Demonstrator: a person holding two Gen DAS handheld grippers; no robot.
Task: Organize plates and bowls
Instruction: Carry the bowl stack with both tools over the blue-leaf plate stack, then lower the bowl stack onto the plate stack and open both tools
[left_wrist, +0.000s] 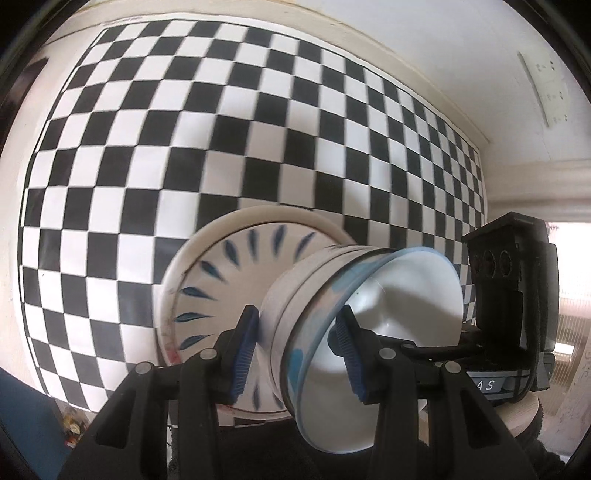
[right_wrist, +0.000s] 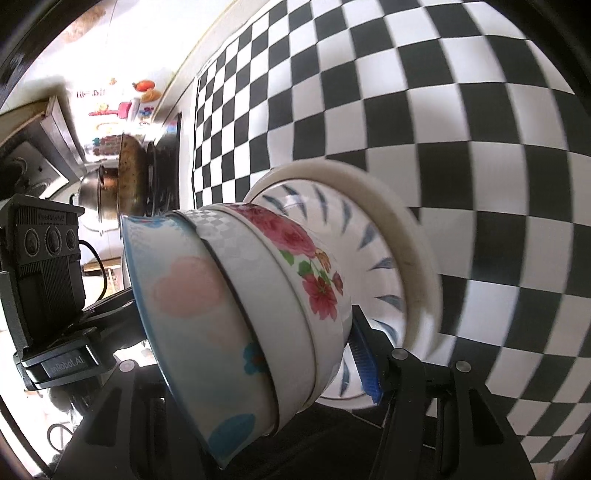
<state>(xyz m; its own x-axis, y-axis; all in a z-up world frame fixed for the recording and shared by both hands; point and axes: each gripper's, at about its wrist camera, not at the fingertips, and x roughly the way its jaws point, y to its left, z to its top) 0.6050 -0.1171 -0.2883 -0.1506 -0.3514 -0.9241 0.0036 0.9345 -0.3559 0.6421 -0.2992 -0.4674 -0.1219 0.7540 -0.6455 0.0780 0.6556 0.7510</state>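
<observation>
Left wrist view: a stack of bowls (left_wrist: 332, 325) is seen tipped on its side, mouth toward the right, above the checkered surface (left_wrist: 184, 147). Blue-dashed plates (left_wrist: 221, 280) lie behind. The left gripper (left_wrist: 295, 350) is clamped across the rim; the right gripper (right_wrist: 362, 347) is closed on the stack's opposite side.

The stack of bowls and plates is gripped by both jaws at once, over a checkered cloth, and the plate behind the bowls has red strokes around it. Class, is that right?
Not quite. The strokes on the plate are blue, not red, as the left wrist view shows. The rest stands: left gripper and right gripper both hold the stack of bowls over the checkered cloth.
</observation>
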